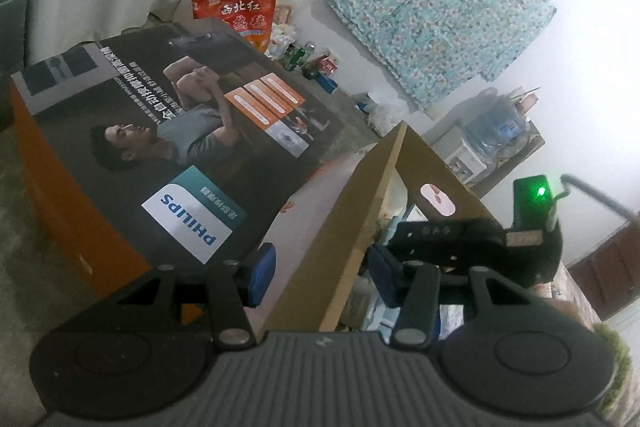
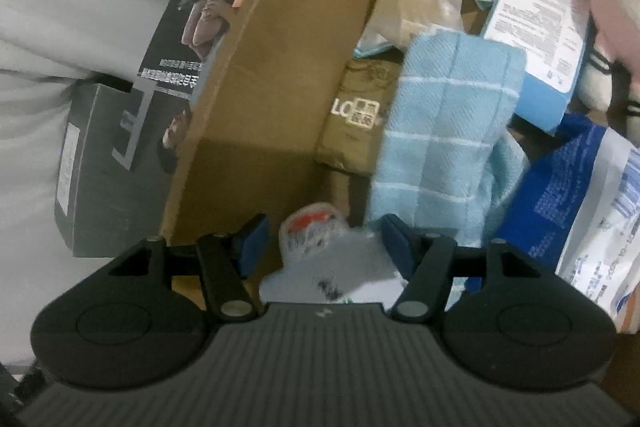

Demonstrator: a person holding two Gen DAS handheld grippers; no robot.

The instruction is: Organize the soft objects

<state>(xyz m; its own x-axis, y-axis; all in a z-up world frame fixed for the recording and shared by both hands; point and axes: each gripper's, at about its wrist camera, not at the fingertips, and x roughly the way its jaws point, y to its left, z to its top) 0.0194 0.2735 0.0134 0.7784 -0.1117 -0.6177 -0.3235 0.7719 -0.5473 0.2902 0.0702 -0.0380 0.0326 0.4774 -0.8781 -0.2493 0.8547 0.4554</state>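
Right hand-held gripper (image 2: 324,247) apart over small packet (image 2: 316,231) in cardboard box (image 2: 276,67); left hand-held gripper (image 1: 320,273) apart astride box wall. Next: grab blue towel (image 2: 444,131).

Towel (image 2: 444,131) lt blue w/ white grid; box (image 2: 276,75) brown; plush (image 2: 612,23) pink; curtain (image 1: 424,7) teal floral.

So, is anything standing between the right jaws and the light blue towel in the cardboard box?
Yes. A small white packet with red print sits between the open jaws of the right gripper, in front of the light blue towel. The towel lies just beyond it inside the cardboard box, so the packet is in the way.
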